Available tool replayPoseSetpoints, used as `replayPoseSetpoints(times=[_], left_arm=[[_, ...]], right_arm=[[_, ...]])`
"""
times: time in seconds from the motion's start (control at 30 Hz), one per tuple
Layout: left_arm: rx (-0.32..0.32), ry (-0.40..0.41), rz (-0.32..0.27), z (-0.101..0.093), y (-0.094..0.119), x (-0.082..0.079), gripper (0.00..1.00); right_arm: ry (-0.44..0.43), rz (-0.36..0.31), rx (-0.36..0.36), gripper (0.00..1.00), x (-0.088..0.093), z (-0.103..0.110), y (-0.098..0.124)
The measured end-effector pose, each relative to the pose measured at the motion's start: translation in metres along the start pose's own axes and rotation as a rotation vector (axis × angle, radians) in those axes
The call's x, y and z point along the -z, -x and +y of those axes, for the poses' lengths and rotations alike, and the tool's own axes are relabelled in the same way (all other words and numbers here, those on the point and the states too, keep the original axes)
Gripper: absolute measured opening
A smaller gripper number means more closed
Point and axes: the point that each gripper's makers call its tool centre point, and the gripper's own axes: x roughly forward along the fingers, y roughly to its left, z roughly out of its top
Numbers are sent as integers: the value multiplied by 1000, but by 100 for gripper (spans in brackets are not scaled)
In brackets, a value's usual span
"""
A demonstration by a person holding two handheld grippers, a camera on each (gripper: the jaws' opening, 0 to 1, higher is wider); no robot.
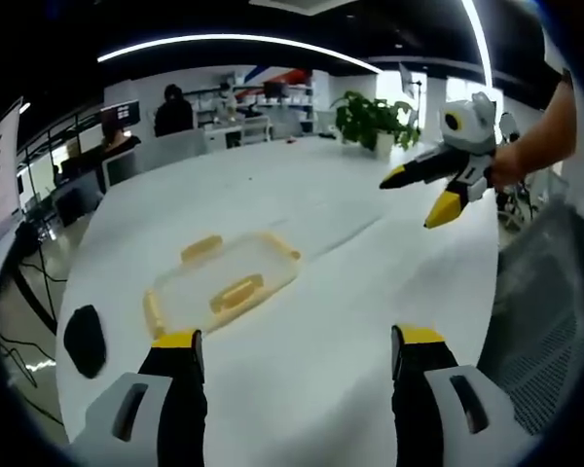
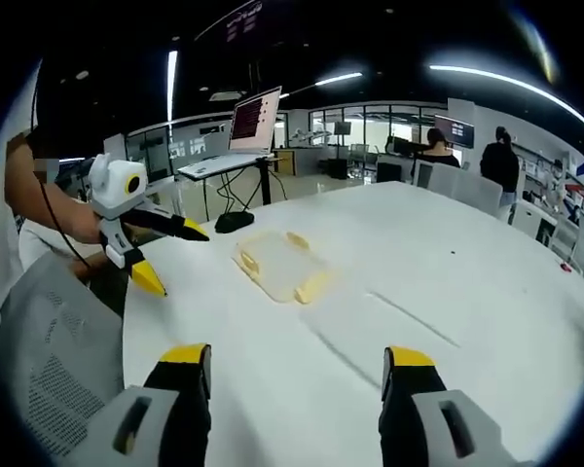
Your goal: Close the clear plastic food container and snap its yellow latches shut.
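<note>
The container [image 1: 222, 285] lies flat on the white table [image 1: 370, 292] with its lid on (yellow latches [image 1: 237, 292] at the edges). Both grippers are held above the table, well apart from the container and touching nothing. The left gripper [image 1: 297, 345] has its jaws spread wide. The right gripper [image 2: 297, 357] is likewise spread. Near the container, by the table's edge, sits a black object [image 1: 85, 340].

No text, label or number can be read anywhere. Far beyond the right gripper's jaws, a monitor [image 2: 256, 119] shows lines of writing. They are too small to read.
</note>
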Motion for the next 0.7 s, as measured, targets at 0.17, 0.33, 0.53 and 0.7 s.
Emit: replayPoseSetpoints(times=[0.17,0.33,0.53,0.7], left_arm=[[5,-22,12,6,-3,0,77],[13,-52,14,12,-5,-4,77],[15,-102,37,20,-8,-1,78],[23,-127,54,29,-7,3,78]], right_arm=[[6,0,-5,71,-3,-4,-5],[13,-5,-12,71,-8,-7,-13],[34,-4,-31,71,-14,-11,-22],[52,5,-43,71,-14,-17,-26]])
